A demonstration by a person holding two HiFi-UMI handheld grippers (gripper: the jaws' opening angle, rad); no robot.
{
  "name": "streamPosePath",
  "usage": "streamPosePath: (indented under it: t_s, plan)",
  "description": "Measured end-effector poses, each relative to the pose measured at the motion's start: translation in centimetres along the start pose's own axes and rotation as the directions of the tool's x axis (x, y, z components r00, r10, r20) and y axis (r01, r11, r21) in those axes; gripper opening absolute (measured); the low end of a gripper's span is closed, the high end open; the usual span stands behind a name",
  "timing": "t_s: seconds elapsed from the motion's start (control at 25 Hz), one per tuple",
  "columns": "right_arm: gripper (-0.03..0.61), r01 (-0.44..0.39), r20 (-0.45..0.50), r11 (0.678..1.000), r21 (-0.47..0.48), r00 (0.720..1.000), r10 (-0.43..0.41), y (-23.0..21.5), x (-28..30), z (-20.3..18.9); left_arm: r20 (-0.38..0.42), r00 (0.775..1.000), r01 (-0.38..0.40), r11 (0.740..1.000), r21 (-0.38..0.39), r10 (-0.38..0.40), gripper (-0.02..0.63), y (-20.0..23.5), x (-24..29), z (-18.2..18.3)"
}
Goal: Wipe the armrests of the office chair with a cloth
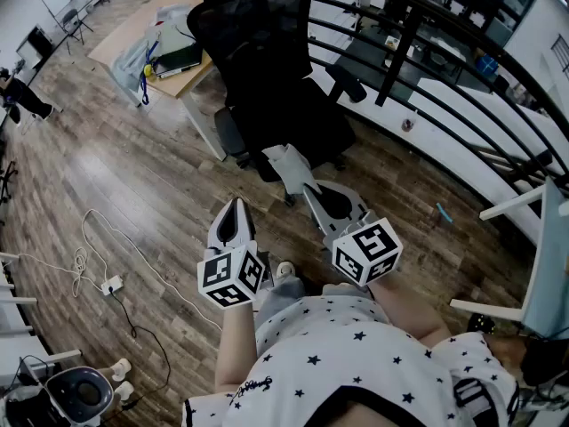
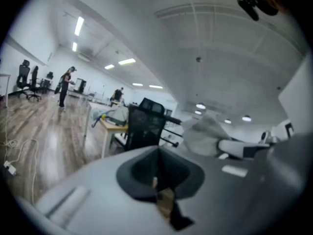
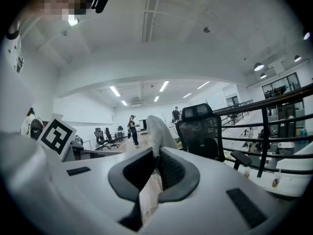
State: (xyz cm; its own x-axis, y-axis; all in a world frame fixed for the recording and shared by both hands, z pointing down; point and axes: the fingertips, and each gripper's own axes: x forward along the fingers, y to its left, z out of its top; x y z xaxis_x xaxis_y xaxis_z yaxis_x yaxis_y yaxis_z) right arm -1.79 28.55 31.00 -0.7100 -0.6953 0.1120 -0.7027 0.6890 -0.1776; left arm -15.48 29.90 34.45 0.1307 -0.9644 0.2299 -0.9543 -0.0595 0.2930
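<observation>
Wood-plank floor (image 1: 107, 176) fills the left and centre of the head view. A black railing (image 1: 402, 47) curves across the upper right of the frame.

The black office chair (image 1: 258, 52) stands at upper centre with its mesh back towards the camera. One armrest (image 1: 348, 85) projects at its right side. The other side's arm is dark against the seat and cannot be made out with certainty. A tan-topped desk (image 1: 120, 34) stands at the upper left, just beside the chair, and carries loose items.

The left gripper (image 1: 235, 207) is held at lower centre of the frame, pointing up-frame towards the chair. Its own view shows the jaws brought together with nothing between them.

The right gripper (image 1: 311, 189) is held just beside it, slightly further up-frame. Its own view shows the jaws clamped on a pale grey cloth (image 1: 289, 160). The cloth stands up out of the jaw tips in a loose fold. In that view the chair sits beyond the cloth and to its right, and the cloth is clear of the armrest. In the head view the cloth overlaps the chair's base near the middle of the frame.

A white power strip (image 1: 111, 284) with a trailing cable lies on the floor at the lower left, well apart from the chair.
</observation>
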Motion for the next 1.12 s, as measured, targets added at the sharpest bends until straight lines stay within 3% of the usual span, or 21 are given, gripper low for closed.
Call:
streamPosePath:
  t_s: [0.32,0.52,1.12]
  plan:
    - [0.026,-0.007,-0.012,1.0,-0.007,1.0,0.007,0.6,0.0,-0.2,-0.019,1.0,0.016,1.0,0.004,-0.016,0.006,0.1,0.0,-0.3]
    - [0.028,-0.076,0.011,0.997,0.031,0.997,0.076,1.5,1.6,0.2,-0.028,0.999,0.024,1.0,0.0,-0.024,0.006,1.3,1.2,0.1]
    - [0.028,0.051,-0.026,0.997,0.05,0.998,-0.05,0.5,8.6,-0.3,-0.073,0.994,0.082,0.997,-0.009,-0.082,0.006,6.9,6.1,1.7]
